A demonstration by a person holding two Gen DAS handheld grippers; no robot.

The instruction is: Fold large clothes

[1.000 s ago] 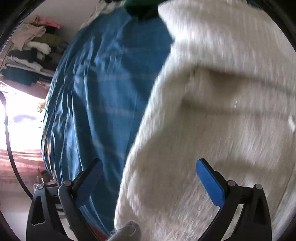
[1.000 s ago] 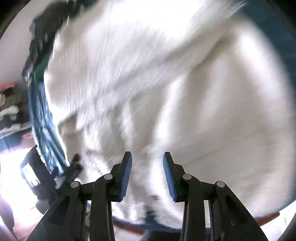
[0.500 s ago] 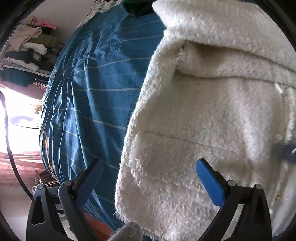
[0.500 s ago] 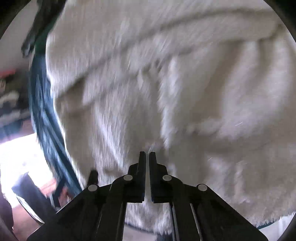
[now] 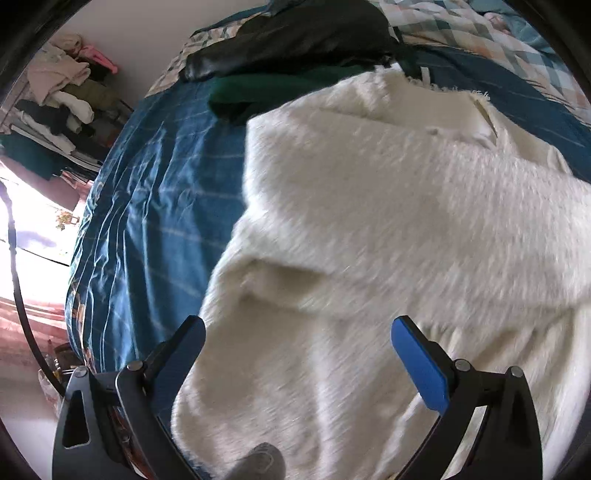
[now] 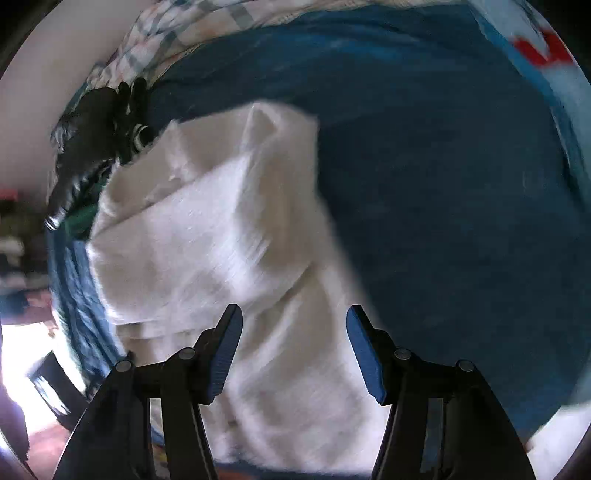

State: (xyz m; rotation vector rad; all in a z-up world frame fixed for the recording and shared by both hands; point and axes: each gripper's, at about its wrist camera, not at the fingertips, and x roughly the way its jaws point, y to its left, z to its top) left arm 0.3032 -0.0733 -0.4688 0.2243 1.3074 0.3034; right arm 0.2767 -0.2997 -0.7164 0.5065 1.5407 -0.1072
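A large fluffy white coat (image 5: 388,229) lies on the blue striped bedspread (image 5: 159,206), with one part folded over the rest. In the right wrist view the coat (image 6: 229,251) lies as a long white shape on the blue bed cover (image 6: 461,177). My left gripper (image 5: 299,354) is open and empty, held above the coat's near left part. My right gripper (image 6: 293,343) is open and empty above the coat's near end. Both views are blurred by motion.
A black leather jacket (image 5: 295,33) and a dark green garment (image 5: 273,86) lie at the far end of the bed, next to a checked quilt (image 5: 517,48). Piled clothes on shelves (image 5: 59,96) stand left of the bed. The bed's left edge drops to the floor.
My right gripper was shut on the white coat half a second ago; it has opened and pulled back. My left gripper stayed open and drew back, showing more of the bed.
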